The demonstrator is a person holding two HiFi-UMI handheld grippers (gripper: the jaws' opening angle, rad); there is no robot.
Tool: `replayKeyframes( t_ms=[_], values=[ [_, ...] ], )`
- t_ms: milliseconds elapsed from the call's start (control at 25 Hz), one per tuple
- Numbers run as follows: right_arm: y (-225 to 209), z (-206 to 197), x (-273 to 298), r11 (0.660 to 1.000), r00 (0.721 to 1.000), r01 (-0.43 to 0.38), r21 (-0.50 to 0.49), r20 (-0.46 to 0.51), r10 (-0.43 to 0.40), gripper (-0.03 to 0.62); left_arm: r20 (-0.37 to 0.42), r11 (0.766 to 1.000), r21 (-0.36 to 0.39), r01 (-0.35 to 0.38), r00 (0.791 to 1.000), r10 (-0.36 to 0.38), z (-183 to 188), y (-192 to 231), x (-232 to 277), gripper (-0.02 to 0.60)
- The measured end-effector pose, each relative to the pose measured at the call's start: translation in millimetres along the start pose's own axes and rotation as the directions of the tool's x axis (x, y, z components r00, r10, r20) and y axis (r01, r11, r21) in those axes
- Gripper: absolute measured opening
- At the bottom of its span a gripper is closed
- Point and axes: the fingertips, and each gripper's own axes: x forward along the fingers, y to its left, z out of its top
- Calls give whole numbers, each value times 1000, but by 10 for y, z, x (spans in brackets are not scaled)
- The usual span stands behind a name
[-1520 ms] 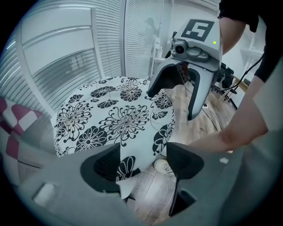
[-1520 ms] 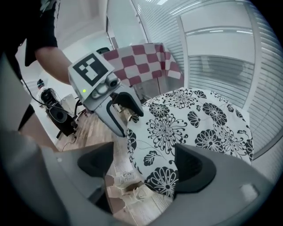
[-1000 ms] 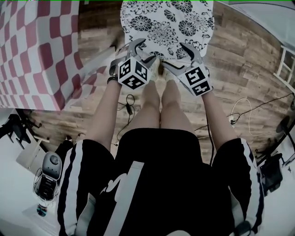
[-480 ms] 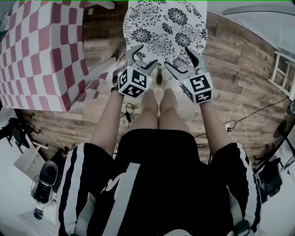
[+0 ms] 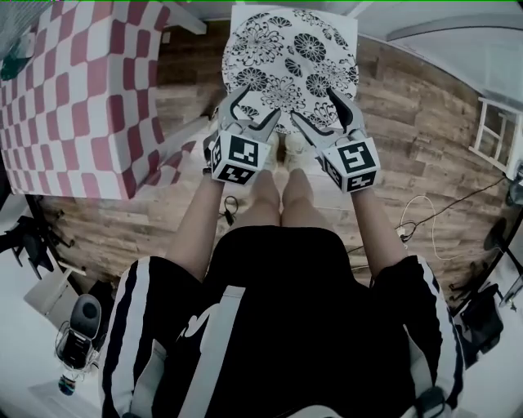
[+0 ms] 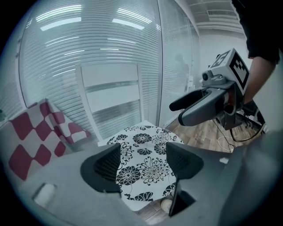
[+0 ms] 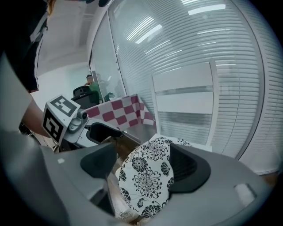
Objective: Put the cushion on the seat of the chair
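The round white cushion (image 5: 290, 61) with black flowers lies flat on the white chair seat (image 5: 242, 15), and nothing touches it. Over its near edge hang both grippers, side by side. My left gripper (image 5: 252, 108) is open and empty; in the left gripper view the cushion (image 6: 146, 165) shows well beyond its jaws, below the chair's slatted back (image 6: 112, 95). My right gripper (image 5: 319, 108) is open too; its jaws have just been closing a little with nothing between them. In the right gripper view the cushion (image 7: 148, 178) lies beyond those jaws.
A table with a red-and-white checked cloth (image 5: 73, 98) stands close on the chair's left. The person's legs and feet (image 5: 282, 155) are right in front of the chair. Cables (image 5: 425, 208) trail over the wooden floor at the right. A glass wall with blinds (image 6: 88, 44) is behind the chair.
Both grippers have risen together from the cushion's near edge. The cushion stays flat on the seat, and more of the chair now shows ahead.
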Motion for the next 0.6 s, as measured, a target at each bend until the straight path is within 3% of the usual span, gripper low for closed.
replayKeyframes(
  t_ms=[160,600],
  values=[
    [29,273,-120,1000,999,11,-4,39,-11,362,54,998,-68,-3,999,7,259,50,-134,330],
    [38,965,-431,997,982,68,-24,178,-62,331,182,996,-73,-59,981,72,956,232,-529,329]
  ],
)
